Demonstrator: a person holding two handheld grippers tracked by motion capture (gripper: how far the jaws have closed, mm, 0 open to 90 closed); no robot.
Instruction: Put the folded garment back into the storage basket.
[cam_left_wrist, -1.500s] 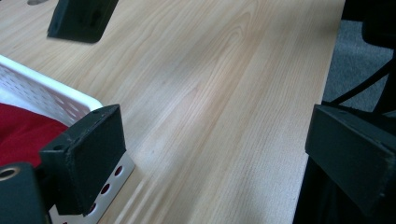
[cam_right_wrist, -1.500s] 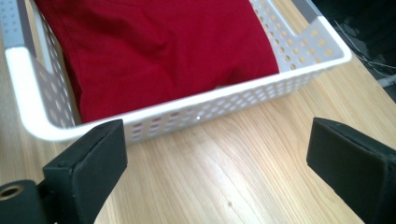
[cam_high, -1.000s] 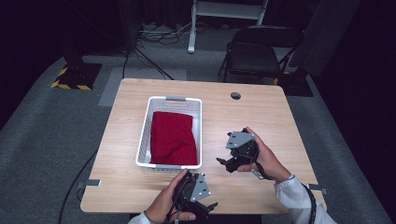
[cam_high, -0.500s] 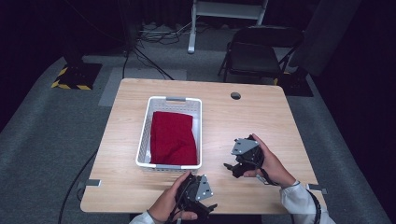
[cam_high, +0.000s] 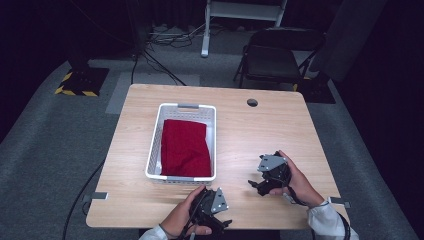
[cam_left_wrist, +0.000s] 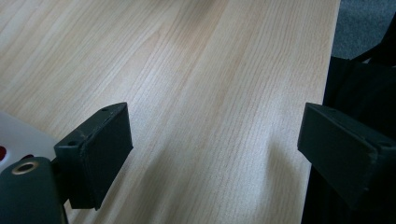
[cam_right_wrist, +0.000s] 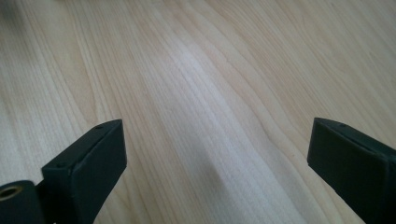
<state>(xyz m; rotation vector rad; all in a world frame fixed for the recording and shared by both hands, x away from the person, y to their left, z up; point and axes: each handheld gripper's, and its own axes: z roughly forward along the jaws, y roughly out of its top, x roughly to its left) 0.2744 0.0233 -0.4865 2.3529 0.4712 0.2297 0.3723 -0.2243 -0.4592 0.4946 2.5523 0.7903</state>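
Red cloth (cam_high: 185, 146) folded in white slatted basket (cam_high: 154, 150), pale woodgrain table (cam_high: 260, 135), both hand-held grippers (cam_high: 220, 226) (cam_high: 256, 186) gaping, empty.

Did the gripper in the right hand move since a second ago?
Yes. The right gripper has slid toward the table's near edge and to the right, farther from the white basket.

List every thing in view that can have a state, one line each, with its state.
Cloth: red, folded, lying inside the basket.
Basket: white, upright on the table, holding the cloth.
Left gripper: jaws open, nothing between them, over bare wood at the table's near edge.
Right gripper: jaws open, nothing between them, over bare wood right of the basket.
Chair: black, unoccupied, behind the table.
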